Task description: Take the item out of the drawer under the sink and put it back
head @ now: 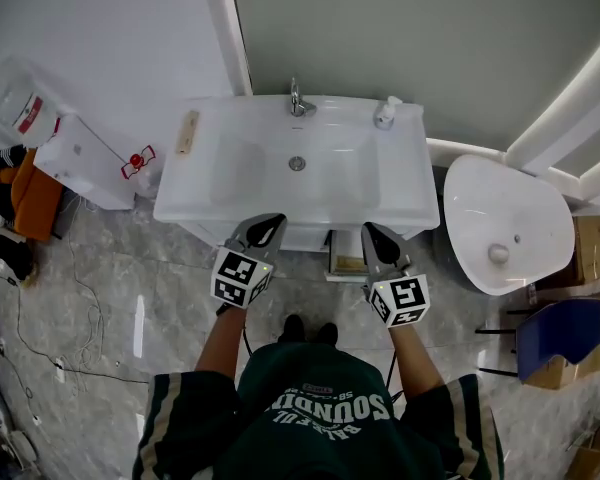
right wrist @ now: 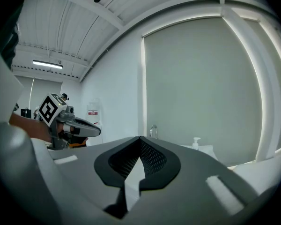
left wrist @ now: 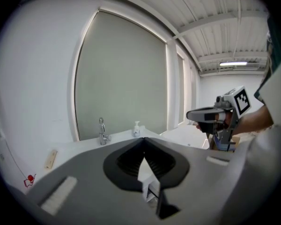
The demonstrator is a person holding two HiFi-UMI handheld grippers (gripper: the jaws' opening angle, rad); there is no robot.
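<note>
A white sink [head: 210,183] with a chrome tap [head: 298,101] and a soap pump [head: 385,113] stands against the wall. Below its front edge, between my grippers, a narrow drawer [head: 346,260] juts out with something tan inside; I cannot make out the item. My left gripper [head: 267,228] hovers at the sink's front edge, shut and holding nothing. My right gripper [head: 369,236] hangs level with it, just right of the drawer, also shut and holding nothing. In the left gripper view the jaws [left wrist: 143,139] meet at the tips, as they do in the right gripper view [right wrist: 140,138].
A white oval tub [head: 500,218] stands right of the sink, with a blue chair [head: 563,336] and cardboard boxes beyond. A white box [head: 85,153], orange cloth [head: 35,200] and loose cables [head: 70,298] lie on the grey floor at left. A wooden strip [head: 187,133] rests on the sink's left rim.
</note>
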